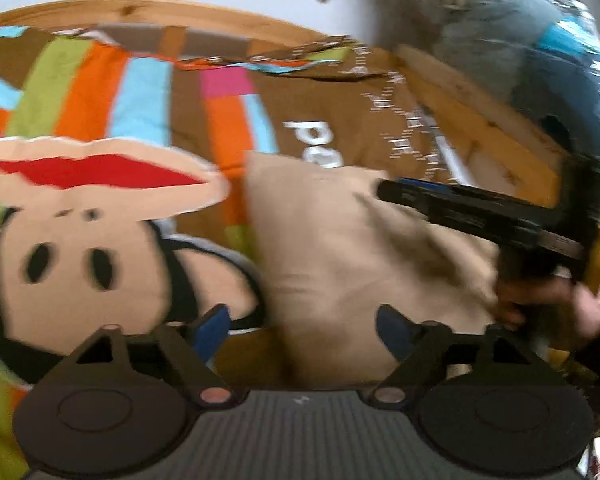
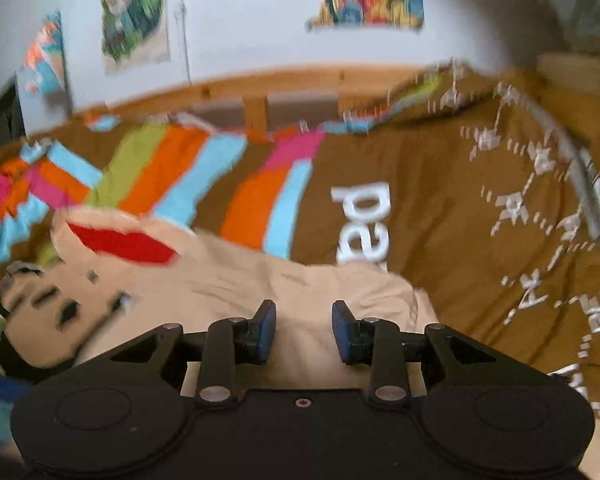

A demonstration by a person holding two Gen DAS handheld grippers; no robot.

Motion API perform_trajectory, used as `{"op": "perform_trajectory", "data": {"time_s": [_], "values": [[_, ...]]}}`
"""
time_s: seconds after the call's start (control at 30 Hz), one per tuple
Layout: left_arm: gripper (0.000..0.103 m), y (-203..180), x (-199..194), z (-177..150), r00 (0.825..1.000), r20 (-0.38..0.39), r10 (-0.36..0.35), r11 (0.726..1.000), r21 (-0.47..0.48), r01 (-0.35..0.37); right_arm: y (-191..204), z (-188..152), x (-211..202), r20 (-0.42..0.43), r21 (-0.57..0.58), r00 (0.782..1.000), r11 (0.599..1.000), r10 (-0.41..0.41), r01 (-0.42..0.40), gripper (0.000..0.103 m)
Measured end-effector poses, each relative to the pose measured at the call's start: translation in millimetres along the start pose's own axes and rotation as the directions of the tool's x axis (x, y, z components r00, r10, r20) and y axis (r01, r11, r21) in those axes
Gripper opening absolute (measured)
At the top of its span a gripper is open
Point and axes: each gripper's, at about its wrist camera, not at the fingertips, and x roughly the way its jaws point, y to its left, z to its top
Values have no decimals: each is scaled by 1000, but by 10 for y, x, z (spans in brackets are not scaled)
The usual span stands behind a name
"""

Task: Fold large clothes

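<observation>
A plain beige cloth garment lies spread on a bed covered by a brown duvet with bright stripes and a cartoon monkey face. The garment sits toward the near edge of the bed, beside the monkey's printed face, and one end reaches up over the white lettering. Both views are blurred, so what kind of garment it is cannot be told.

The left gripper is spread wide, its blue-padded fingers straddling the near end of the garment with nothing between them. The right gripper is also parted and empty, hovering just above the cloth near its right-hand border. In the left view the right gripper shows from the side, reaching in from the bed's right edge over the garment, which rises in a loose fold beneath it.

Laying the garment flat on the bed probably gives it a broad, soft support for folding. With both grippers apart over opposite parts of the same end, they seem placed to pinch two points and carry the cloth over evenly.
</observation>
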Motion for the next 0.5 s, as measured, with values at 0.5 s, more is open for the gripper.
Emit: {"op": "perform_trajectory", "data": {"time_s": [0.5], "values": [[88,540,179,-144,1000,-27,14,978,-208,-19,644,-616,-245,30,-68,999,997,-46,48,44]]}}
